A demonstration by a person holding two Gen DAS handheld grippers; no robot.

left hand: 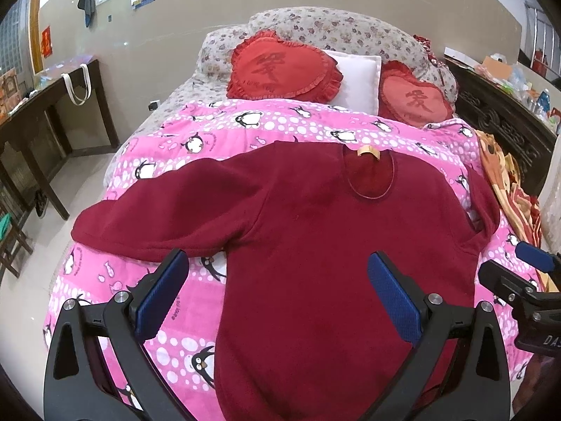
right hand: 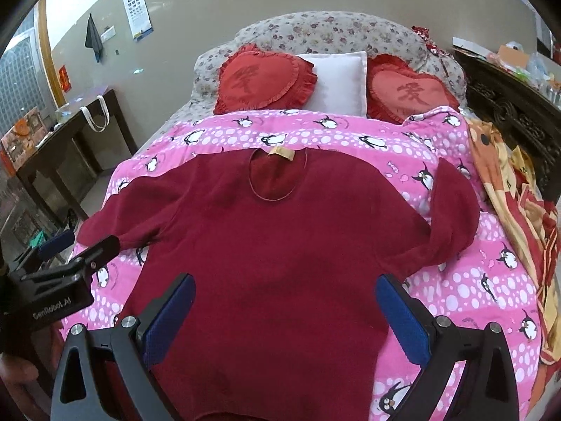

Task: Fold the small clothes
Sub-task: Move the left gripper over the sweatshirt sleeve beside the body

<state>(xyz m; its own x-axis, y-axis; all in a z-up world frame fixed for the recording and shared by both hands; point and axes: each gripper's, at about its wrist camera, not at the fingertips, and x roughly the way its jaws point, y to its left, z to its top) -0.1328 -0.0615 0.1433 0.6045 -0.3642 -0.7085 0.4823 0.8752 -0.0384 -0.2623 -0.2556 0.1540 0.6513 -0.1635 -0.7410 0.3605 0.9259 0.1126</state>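
A dark red long-sleeved sweater [left hand: 315, 245] lies flat, front up, on a pink penguin quilt [left hand: 210, 133]; it also shows in the right wrist view [right hand: 273, 245]. Its neck with a tan label [left hand: 368, 152] points to the pillows. The left sleeve [left hand: 157, 217] stretches out sideways; the right sleeve [right hand: 452, 210] is bent upward. My left gripper [left hand: 277, 280] is open above the sweater's lower left side. My right gripper [right hand: 285, 301] is open above the sweater's lower body. Each gripper shows at the edge of the other's view.
Two red heart cushions [right hand: 263, 80] and a white pillow [right hand: 340, 80] lie at the bed's head. A patterned blanket [right hand: 519, 210] is bunched along the right edge. A dark wooden table [left hand: 45, 112] stands left of the bed, a carved dark cabinet [left hand: 508, 119] right.
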